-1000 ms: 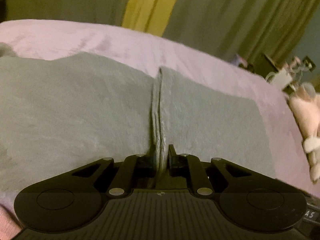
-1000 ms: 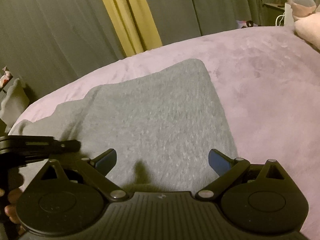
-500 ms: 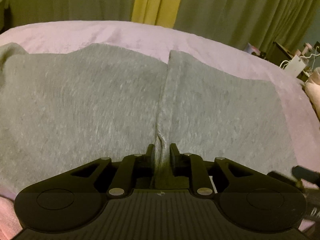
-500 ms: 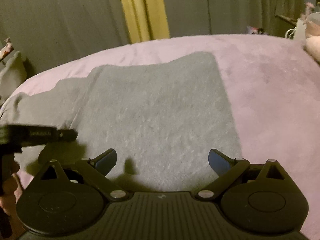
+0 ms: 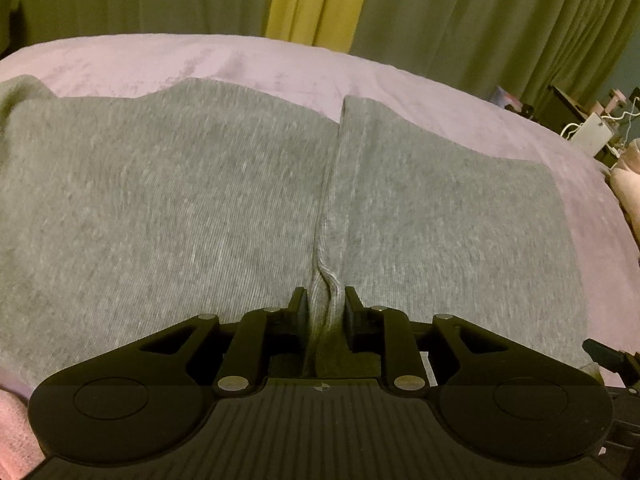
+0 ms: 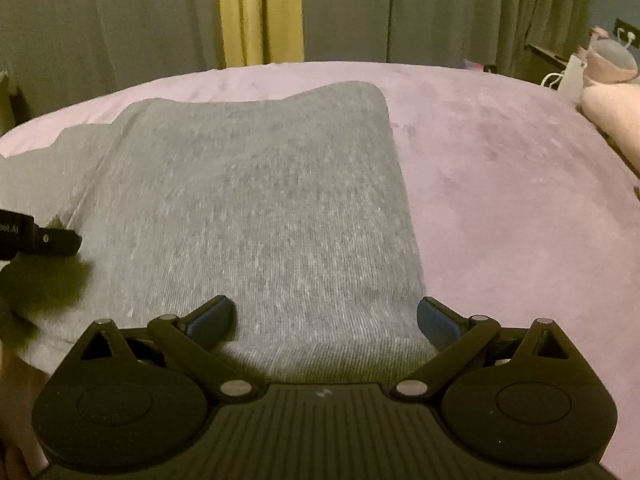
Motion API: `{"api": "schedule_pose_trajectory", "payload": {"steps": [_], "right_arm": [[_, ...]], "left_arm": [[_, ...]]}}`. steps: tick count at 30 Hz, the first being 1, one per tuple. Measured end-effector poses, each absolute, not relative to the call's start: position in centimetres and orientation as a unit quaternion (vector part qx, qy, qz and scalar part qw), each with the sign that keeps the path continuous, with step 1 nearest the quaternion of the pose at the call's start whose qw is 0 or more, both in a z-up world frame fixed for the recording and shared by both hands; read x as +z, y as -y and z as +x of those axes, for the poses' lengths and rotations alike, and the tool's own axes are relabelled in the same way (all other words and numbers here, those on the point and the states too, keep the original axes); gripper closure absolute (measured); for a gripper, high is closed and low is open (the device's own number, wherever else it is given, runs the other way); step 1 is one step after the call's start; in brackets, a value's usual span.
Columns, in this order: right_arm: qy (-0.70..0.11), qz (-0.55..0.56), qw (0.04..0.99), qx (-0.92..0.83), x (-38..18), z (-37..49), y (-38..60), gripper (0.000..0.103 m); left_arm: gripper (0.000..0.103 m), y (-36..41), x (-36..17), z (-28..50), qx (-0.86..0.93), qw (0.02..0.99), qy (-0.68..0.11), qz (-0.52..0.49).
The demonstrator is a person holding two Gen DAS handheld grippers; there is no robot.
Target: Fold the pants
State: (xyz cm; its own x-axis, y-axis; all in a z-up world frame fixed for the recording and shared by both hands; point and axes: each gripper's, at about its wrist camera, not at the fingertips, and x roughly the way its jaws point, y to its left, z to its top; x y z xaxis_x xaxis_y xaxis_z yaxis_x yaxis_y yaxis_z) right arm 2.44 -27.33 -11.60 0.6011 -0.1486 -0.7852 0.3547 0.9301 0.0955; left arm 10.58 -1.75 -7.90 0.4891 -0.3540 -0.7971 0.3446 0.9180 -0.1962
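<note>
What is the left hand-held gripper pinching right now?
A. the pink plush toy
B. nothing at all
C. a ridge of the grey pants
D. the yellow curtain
C: in the left wrist view the left hand-held gripper has its fingers closed on a raised fold of the grey pants, which lie on the pink blanket.

pink blanket (image 6: 500, 200), curtains (image 6: 140, 20), yellow strip (image 6: 260, 12)

The left claw (image 5: 326, 300) points forward and level, its fingers (image 5: 299, 304) drawn close and pinching a ridge of the pants (image 5: 180, 208). The right claw (image 6: 326, 316) is spread wide, its blue-tipped fingers (image 6: 212, 316) holding nothing.
</note>
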Motion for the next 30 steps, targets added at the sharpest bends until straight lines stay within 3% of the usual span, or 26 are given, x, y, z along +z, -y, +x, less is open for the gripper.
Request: {"api": "schedule_pose_trajectory", "payload": {"steps": [8,10,11,13,15,20,24,30], "right_arm": [[-0.411,0.122,0.893,-0.139,-11.5,1.7,27.2,0.004],[-0.42,0.131,0.887,-0.138,-11.2,2.1,27.5,0.004],[-0.425,0.136,0.885,-0.137,-10.9,2.4,27.7,0.005],[-0.414,0.149,0.887,-0.141,-10.0,2.6,28.2,0.005],[-0.396,0.15,0.894,-0.149,-9.5,2.6,28.2,0.005],[-0.418,0.104,0.889,-0.154,-11.4,3.6,27.2,0.005],[-0.416,0.14,0.884,-0.158,-11.6,3.2,27.6,0.004],[-0.414,0.14,0.884,-0.168,-11.8,3.1,27.3,0.004]], "left_arm": [[0.074,1.6,-8.0,10.7,-0.211,0.858,-0.468,-0.012],[0.053,1.1,-8.0,10.8,-0.23,0.849,-0.475,-0.028],[0.048,0.8,-7.8,10.9,-0.232,0.848,-0.475,-0.041],[0.018,0.0,-7.0,11.0,-0.223,0.853,-0.468,-0.063],[0.006,-1.4,-5.8,11.1,-0.205,0.868,-0.443,-0.087],[0.006,-8.0,-3.0,13.2,-0.195,0.877,-0.409,-0.161],[0.004,-16.5,-1.7,14.4,-0.115,0.887,-0.387,-0.226],[0.004,-28.2,-3.0,14.3,0.009,0.877,-0.356,-0.324]]}}
